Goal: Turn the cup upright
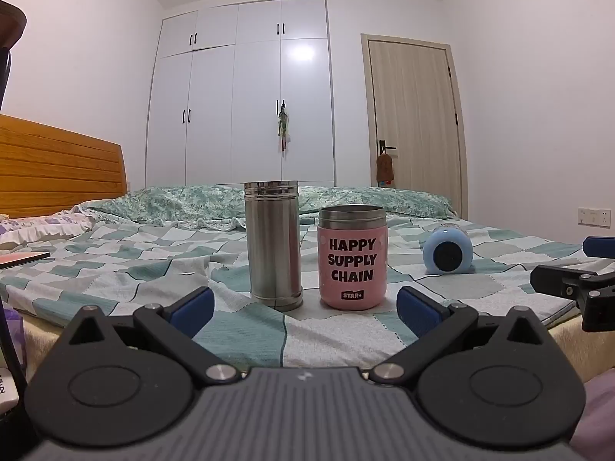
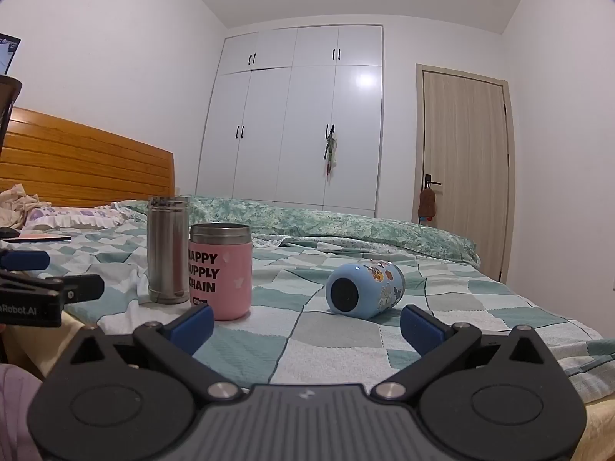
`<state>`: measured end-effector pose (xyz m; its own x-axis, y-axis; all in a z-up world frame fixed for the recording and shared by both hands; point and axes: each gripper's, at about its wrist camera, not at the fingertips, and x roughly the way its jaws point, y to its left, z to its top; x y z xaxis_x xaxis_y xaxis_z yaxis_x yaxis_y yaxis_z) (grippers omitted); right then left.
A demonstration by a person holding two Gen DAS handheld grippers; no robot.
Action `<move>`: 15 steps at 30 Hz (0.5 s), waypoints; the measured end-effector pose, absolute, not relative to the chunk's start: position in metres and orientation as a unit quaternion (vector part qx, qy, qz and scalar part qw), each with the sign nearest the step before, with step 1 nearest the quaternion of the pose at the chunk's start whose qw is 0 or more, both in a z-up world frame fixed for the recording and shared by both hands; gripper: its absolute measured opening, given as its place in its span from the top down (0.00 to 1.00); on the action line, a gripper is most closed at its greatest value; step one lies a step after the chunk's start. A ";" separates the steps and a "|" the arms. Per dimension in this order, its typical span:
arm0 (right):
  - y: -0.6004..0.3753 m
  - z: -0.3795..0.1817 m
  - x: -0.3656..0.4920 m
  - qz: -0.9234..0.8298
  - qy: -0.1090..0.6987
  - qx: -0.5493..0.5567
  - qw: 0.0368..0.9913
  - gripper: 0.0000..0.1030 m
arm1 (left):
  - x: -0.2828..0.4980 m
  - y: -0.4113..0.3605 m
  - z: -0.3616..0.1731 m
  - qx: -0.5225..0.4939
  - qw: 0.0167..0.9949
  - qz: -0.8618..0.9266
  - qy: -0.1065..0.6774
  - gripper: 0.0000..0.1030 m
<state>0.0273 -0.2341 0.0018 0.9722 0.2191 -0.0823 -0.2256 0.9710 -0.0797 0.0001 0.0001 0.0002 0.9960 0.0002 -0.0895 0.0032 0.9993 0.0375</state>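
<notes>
The left gripper [image 1: 305, 303] is hovering low at the near edge of the bed [image 1: 153, 269], its blue-padded fingers [image 1: 192, 305] spread wide and gripping nothing; the right gripper [image 2: 306, 320] is doing the same beside it, fingers [image 2: 421, 326] released and apart. Each camera is catching a bit of the other tool at its frame edge. Just past the left gripper, a tall steel flask [image 1: 273, 244] and a pink cup [image 1: 352, 257] are standing upright, side by side and nearly touching. The blue cup [image 2: 365, 290] is lying on its side on the checked blanket [image 2: 269, 345], apart from the pink cup, its dark round end facing the cameras. Only the right view is showing the cartoon print along its side; the left view is showing little more than that round end [image 1: 447, 255]. Farther back, a green quilt [image 2: 346, 226] is lying bunched across the bed, with a wooden headboard [image 1: 57, 169] on the left. White wardrobe doors [image 1: 238, 96] and a closed door [image 2: 465, 169] are filling the far wall.
</notes>
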 end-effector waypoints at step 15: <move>-0.234 0.002 0.027 0.112 0.036 -0.044 0.992 0.00 | -0.001 0.001 0.000 0.019 0.999 -0.001 0.044 0.00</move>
<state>0.0266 -0.2343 0.0019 0.9723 0.2189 -0.0817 -0.2253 0.9710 -0.0802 -0.0009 0.0010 -0.0004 0.9960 -0.0010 -0.0889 0.0043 0.9993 0.0374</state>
